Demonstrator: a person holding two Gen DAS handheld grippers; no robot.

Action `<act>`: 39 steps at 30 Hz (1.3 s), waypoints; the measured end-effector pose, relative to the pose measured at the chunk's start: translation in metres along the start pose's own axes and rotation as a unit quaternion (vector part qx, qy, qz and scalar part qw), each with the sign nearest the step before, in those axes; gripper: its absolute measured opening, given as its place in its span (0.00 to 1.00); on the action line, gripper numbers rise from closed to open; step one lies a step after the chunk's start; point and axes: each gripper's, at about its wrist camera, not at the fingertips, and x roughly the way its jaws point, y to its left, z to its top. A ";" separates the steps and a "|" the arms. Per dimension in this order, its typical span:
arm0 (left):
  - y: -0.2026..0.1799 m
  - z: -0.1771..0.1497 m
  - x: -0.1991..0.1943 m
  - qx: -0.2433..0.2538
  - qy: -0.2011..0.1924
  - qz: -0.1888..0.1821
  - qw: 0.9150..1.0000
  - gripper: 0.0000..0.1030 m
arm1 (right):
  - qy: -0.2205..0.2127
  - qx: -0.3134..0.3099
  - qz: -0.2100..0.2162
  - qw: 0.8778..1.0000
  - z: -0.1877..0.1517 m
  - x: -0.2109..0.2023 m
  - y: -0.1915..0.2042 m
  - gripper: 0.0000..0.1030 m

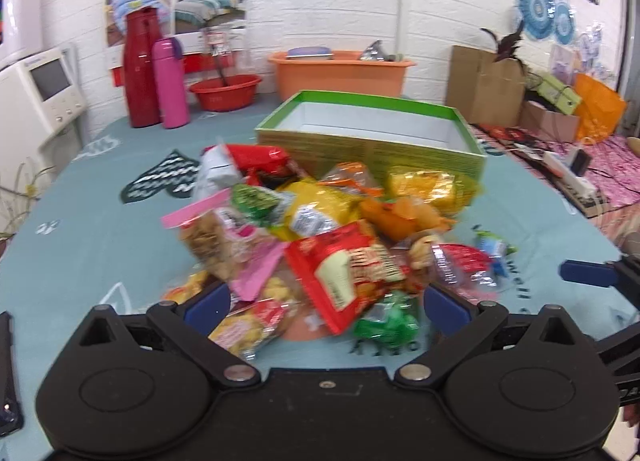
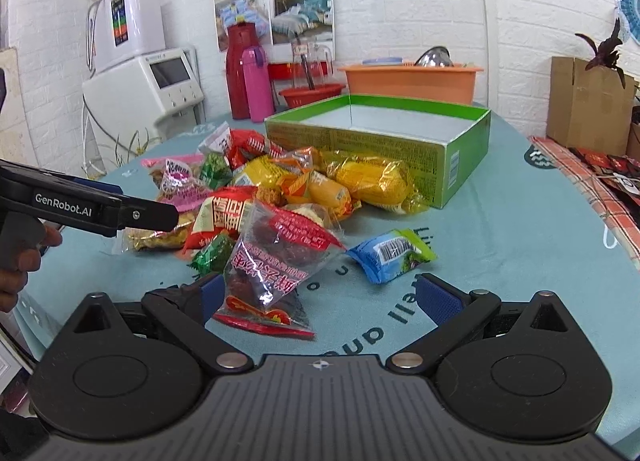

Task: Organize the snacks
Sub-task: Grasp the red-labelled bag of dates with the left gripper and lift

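Snack packets point(image 2: 280, 197) heaped on a round table with a pale blue cloth point(image 2: 500, 221), directly in front of an open green cardboard box point(image 2: 448, 165) whose white interior holds nothing visible. The heap includes yellow-wrapped cakes point(image 2: 372, 181) touching the box's front wall, a red packet with a cream panel point(image 1: 348, 269), a pink-topped bag of brown pieces point(image 1: 216, 237), and small green sweets point(image 1: 386, 323). A clear bag with red print holding dark red fruit point(image 2: 272, 269) lies at the near edge of the heap; a blue-and-green packet point(image 2: 390, 255) lies by itself just right of it.

Left gripper point(image 1: 326, 301): jaws apart, blue pads on either side of the near edge of the heap, clamping nothing; this view is motion-blurred. Right gripper point(image 2: 320, 297): jaws apart, low over the cloth, the left pad beside the clear bag's lower corner, contact not discernible. In the right wrist view the left gripper enters from the left, held in a hand point(image 2: 20, 265).

Behind the box: an orange tub point(image 2: 412, 79), a red basin point(image 2: 312, 95), a red flask point(image 2: 238, 69) and a pink flask point(image 2: 258, 83).
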 end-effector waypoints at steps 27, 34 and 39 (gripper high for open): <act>-0.057 0.003 0.068 0.007 0.124 -0.174 0.977 0.56 | 0.016 -0.007 -0.019 1.000 -0.018 0.001 -0.056 1.00; -0.044 0.005 0.067 -0.033 0.128 -0.208 0.969 0.56 | 0.039 0.008 0.078 0.996 -0.021 0.004 -0.032 1.00; -0.044 0.005 0.058 -0.022 0.108 -0.204 0.973 0.53 | 0.042 -0.018 0.103 0.994 -0.016 0.020 -0.005 0.69</act>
